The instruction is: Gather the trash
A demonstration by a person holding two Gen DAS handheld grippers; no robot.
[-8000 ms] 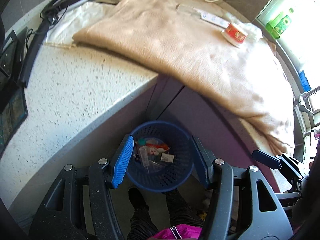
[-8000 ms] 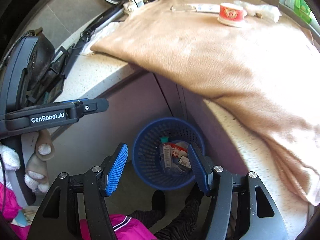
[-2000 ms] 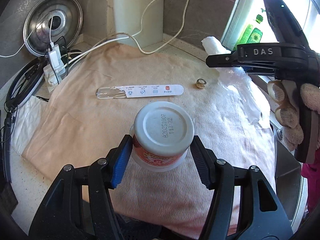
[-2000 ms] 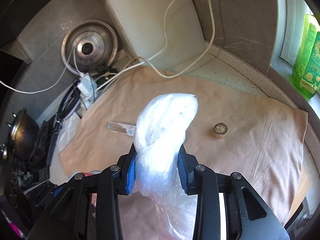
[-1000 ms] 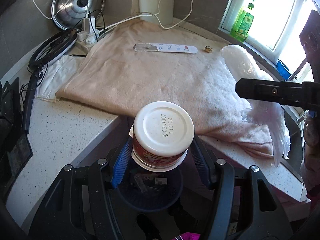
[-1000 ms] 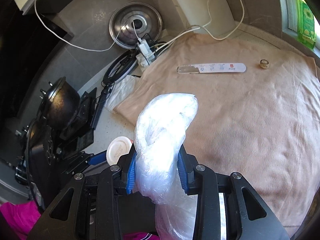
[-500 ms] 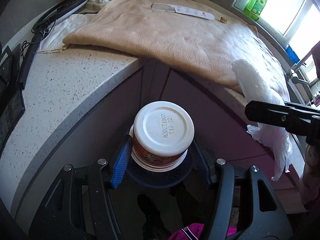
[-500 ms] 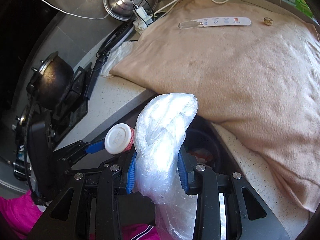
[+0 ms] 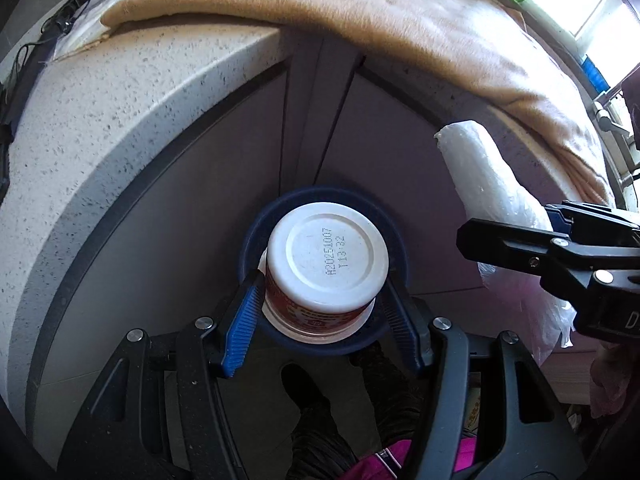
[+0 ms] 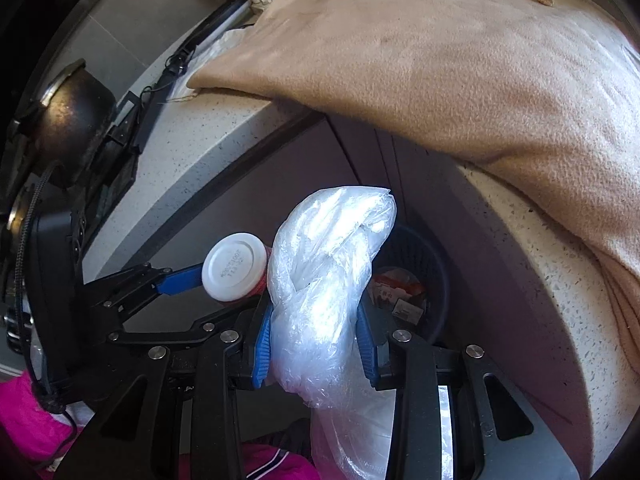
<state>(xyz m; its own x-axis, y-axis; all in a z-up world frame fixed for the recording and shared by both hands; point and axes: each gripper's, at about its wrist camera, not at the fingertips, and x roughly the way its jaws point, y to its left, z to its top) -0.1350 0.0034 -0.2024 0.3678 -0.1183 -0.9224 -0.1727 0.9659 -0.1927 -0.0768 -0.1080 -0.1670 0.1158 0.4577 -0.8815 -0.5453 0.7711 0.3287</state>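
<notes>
Below the speckled tabletop [image 9: 120, 92] and its tan blanket [image 10: 460, 60], a blue trash basket [image 9: 394, 240] sits at frame centre. Right gripper [image 10: 316, 344] clamps a crumpled plastic bag [image 10: 324, 280]; left gripper [image 9: 320, 320] grips a white-bottomed cup [image 9: 326, 258] directly over the basket.

Right tongs [image 10: 314, 344] clamp plastic bag [image 10: 324, 280]; blue bin [image 10: 432, 280] below

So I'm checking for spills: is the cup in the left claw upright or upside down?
Upside down. The cup shows its flat date-stamped base toward the camera, held in the left claw above the blue bin.
</notes>
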